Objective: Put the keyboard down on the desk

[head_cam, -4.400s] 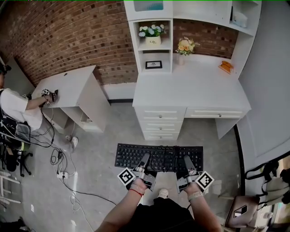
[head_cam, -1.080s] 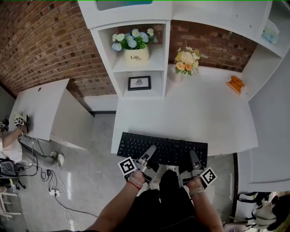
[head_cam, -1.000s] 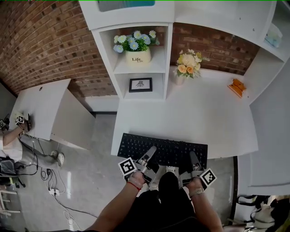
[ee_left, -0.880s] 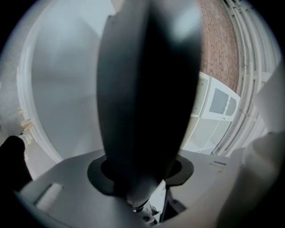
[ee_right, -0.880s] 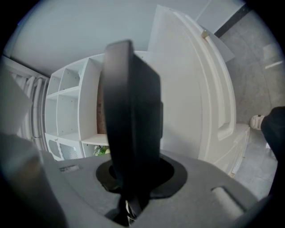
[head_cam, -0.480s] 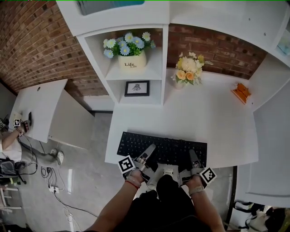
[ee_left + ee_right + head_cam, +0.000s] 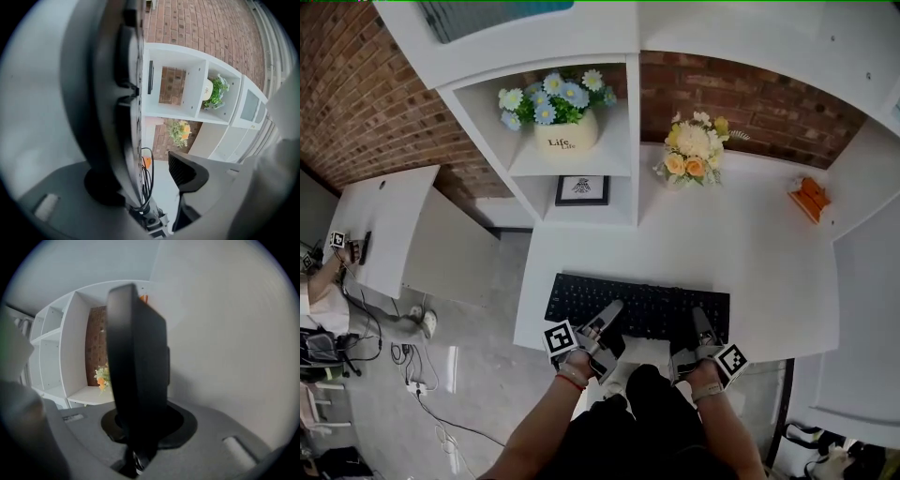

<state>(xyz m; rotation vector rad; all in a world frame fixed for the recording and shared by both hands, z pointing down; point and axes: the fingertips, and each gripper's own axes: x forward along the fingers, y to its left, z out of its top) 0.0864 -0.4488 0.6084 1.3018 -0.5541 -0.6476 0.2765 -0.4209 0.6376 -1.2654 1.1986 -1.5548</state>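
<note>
The black keyboard lies flat along the front edge of the white desk. My left gripper is at its near left part and its jaws are opening. In the left gripper view the keyboard's edge stands against the left side, and the ribbed pad on the right is clear of it, with a cable in the gap. My right gripper holds the near right part. In the right gripper view the keyboard fills the space between the jaws, which are shut on it.
A potted flower and a small framed picture sit in the shelf unit behind the desk. A bouquet and an orange object stand at the desk's back. A second white table with a person's hand is at far left.
The keyboard, earlier carried above the floor in front of the desk, now rests on the desk's front edge. Over the last second it stays there while the view moves closer.
</note>
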